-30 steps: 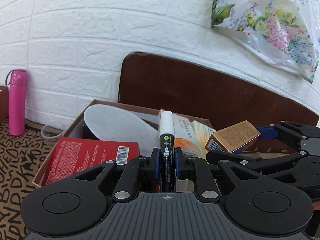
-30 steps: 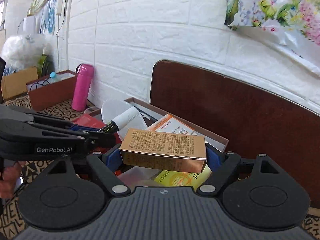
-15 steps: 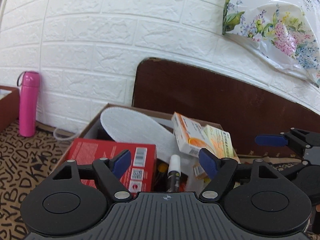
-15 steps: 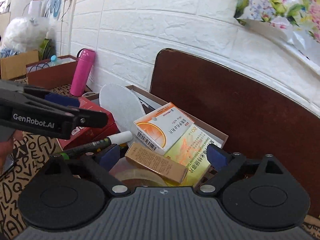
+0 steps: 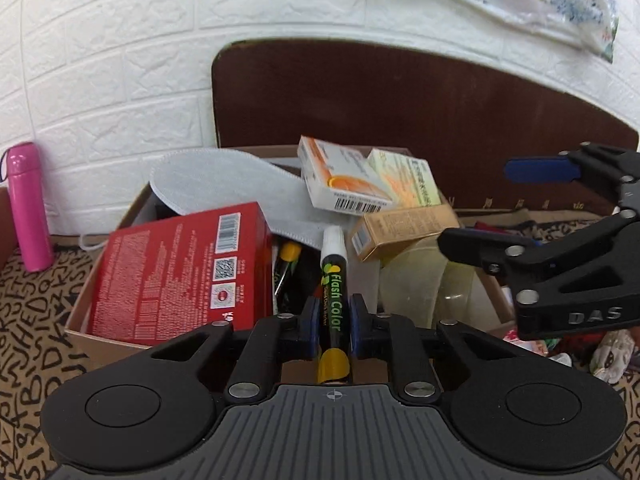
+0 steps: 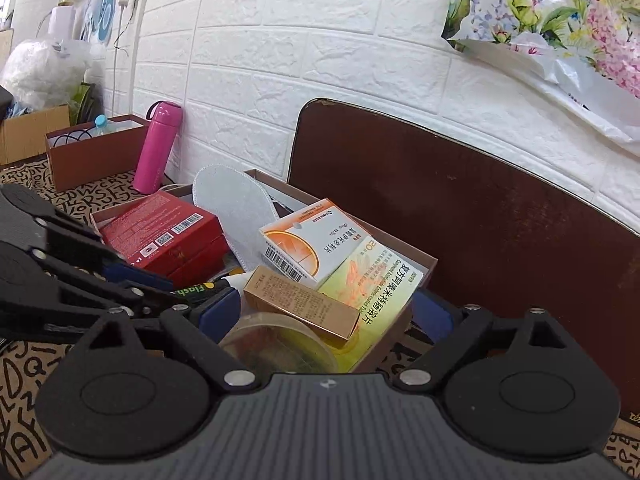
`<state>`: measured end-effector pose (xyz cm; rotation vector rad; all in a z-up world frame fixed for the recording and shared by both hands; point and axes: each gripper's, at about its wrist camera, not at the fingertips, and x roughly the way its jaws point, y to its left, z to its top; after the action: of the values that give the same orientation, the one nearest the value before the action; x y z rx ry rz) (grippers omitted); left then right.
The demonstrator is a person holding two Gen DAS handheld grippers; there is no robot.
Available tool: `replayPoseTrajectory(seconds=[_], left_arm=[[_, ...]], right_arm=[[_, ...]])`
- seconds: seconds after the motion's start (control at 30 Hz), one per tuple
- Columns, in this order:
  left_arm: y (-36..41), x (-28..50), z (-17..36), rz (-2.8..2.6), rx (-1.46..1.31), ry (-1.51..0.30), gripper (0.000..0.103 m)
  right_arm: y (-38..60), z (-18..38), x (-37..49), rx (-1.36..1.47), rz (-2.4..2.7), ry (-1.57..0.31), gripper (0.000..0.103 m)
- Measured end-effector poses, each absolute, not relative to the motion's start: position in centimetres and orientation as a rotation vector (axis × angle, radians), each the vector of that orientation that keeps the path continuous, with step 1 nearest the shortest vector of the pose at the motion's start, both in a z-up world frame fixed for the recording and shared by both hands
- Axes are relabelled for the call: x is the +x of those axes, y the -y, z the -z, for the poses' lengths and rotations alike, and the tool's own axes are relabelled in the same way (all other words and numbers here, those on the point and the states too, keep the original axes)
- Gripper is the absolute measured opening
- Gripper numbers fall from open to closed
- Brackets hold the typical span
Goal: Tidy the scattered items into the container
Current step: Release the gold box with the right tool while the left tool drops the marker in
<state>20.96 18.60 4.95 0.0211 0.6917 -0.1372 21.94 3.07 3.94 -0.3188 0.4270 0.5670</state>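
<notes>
A cardboard box [image 5: 80,322] holds a red carton [image 5: 180,268], a white insole [image 5: 224,184], orange-and-white medicine boxes [image 5: 344,178] and a roll of tape [image 5: 416,280]. My left gripper [image 5: 334,318] is shut on a black "Flash Color" marker [image 5: 333,280] with a white cap, over the box's near edge. My right gripper [image 6: 324,308] is open and empty above the box's right end [image 6: 426,260]. A gold box [image 6: 300,300] lies in the box between its fingers; it also shows in the left wrist view [image 5: 404,226].
A pink bottle [image 5: 28,208] stands left of the box by the white brick wall. A dark brown board [image 5: 400,120] leans behind the box. A second brown box [image 6: 92,152] sits far left. The floor mat [image 5: 36,320] has a letter pattern. Small clutter [image 5: 608,352] lies at right.
One second ago the right gripper held the gold box; it has let it go into the box and stays open. The left gripper opened, dropped the marker, and is shut on it again.
</notes>
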Motion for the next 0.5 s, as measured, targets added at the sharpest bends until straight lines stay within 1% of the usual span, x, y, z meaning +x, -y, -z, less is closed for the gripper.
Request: replayPoseTrajectory(seconds=[0.4, 0.47, 0.5], left_arm=[[-18.8, 24.3, -3.5, 0.079, 0.019, -0.694, 0.011], [-18.9, 23.8, -3.7, 0.095, 0.020, -0.690, 0.038], [-19.0, 23.3, -4.0, 0.091, 0.022, -0.677, 0.044]], right_arm=[[-2.4, -3.2, 22.1, -0.296, -0.562, -0.444, 0.094], [-2.3, -3.3, 22.0, -0.298, -0.565, -0.443, 0.094], [-2.2, -3.5, 21.9, -0.299, -0.566, -0.438, 0.094]])
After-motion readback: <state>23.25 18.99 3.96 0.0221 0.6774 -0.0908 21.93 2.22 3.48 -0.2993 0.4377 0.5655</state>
